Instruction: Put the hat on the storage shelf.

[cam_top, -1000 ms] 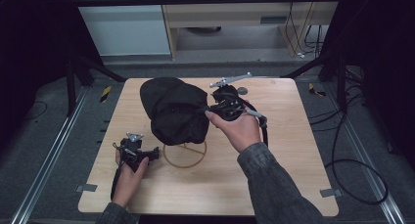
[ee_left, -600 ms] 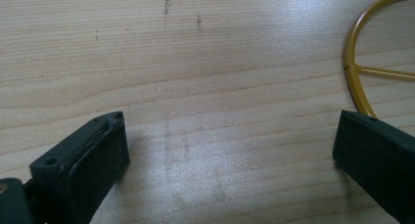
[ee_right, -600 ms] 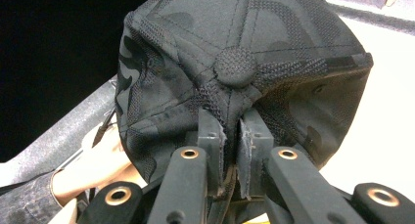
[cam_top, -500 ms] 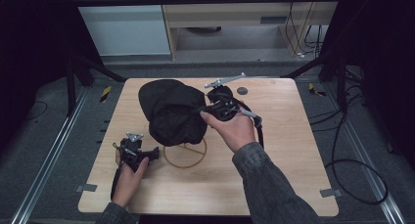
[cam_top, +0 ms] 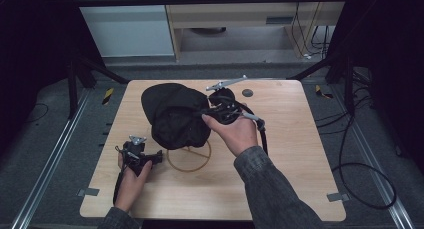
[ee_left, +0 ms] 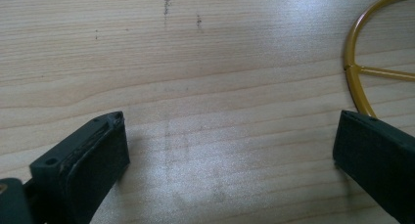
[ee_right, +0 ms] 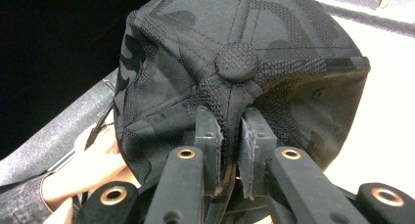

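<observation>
- The black cap [cam_top: 172, 111] is toward the far-middle of the table [cam_top: 300, 159], crown bunched up and lifted a bit by your right claw [cam_top: 210, 110].
- In the right gripper view the cap [ee_right: 244, 67] is right in front of the camera, top button [ee_right: 236, 61] facing you, camo-ish pattern and mesh panels visible.
- Your right claw [ee_right: 230, 150] is pinching a fold of the cap fabric just below that button, jaws nearly pressed together with only cloth between them.
- A yellow wire ring [cam_top: 189, 156] with spokes lies flat on the table just on your side of the cap; the cap overlaps its far edge.
- Your left claw [cam_top: 150, 156] sits near the front-left of the table, just beside the ring, with your left hand [cam_top: 131, 181] wrapped around it.
- In the left gripper view the left claw [ee_left: 230, 150] is spread wide with bare wood between the jaws, and the ring [ee_left: 355, 57] curves in at the upper right, near one jaw.
- A small dark round disc [cam_top: 247, 93] sits on the far side of the table, behind your right hand [cam_top: 237, 134].
</observation>
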The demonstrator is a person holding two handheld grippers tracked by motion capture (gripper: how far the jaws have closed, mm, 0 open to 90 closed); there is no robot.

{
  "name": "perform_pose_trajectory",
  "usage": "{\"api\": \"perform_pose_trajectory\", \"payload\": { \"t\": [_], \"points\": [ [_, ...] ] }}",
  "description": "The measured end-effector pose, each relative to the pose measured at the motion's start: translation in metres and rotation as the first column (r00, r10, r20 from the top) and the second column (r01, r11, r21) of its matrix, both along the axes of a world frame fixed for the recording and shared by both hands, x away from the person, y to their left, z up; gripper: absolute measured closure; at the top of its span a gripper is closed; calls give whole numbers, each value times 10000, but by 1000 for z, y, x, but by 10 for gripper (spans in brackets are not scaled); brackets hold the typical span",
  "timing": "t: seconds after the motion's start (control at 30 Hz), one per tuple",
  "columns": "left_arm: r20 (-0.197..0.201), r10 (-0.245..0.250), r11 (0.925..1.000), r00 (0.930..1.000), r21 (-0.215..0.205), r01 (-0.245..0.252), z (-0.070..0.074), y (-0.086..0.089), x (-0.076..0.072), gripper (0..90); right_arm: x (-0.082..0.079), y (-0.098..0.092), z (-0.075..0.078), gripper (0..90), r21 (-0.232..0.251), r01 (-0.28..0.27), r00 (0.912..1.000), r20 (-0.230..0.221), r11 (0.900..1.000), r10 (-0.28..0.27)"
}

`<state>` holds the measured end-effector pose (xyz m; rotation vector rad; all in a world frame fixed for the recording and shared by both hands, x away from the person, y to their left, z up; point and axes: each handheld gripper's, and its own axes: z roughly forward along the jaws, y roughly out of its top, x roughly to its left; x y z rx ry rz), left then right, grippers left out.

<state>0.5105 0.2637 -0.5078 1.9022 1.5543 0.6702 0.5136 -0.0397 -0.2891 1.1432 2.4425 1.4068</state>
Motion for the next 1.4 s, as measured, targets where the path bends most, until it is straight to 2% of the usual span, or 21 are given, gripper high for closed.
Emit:
{"api": "perform_pose_trajectory", "payload": {
  "t": [0.03, 0.07, 0.73, 1.03, 1.4],
  "points": [
    [-106, -134, 9998, 9999, 112, 135, 1, 1, 0, 0, 0, 0, 0, 792, 16, 0, 10000, -3, 10000, 0],
    [-5, -39, 10000, 10000, 12, 39, 0, 0, 0, 0, 0, -1, 0, 781, 49, 25, 10000, 17, 10000, -25],
    [-3, -80, 10000, 10000, -12, 80, 0, -1, 0, 0, 3, -3, 1, 699, 214, 192, 9998, -75, 9996, -190],
    [-6, -84, 10000, 10000, -5, 84, 0, -1, 0, 0, 2, -10, 5, 707, 503, 218, 9998, -33, 9985, -217],
    [-3, -82, 10000, 10000, -6, 82, 0, -1, 0, 0, -1, -20, 11, 709, 545, 277, 9996, 47, 9981, -280]
  ]
}}
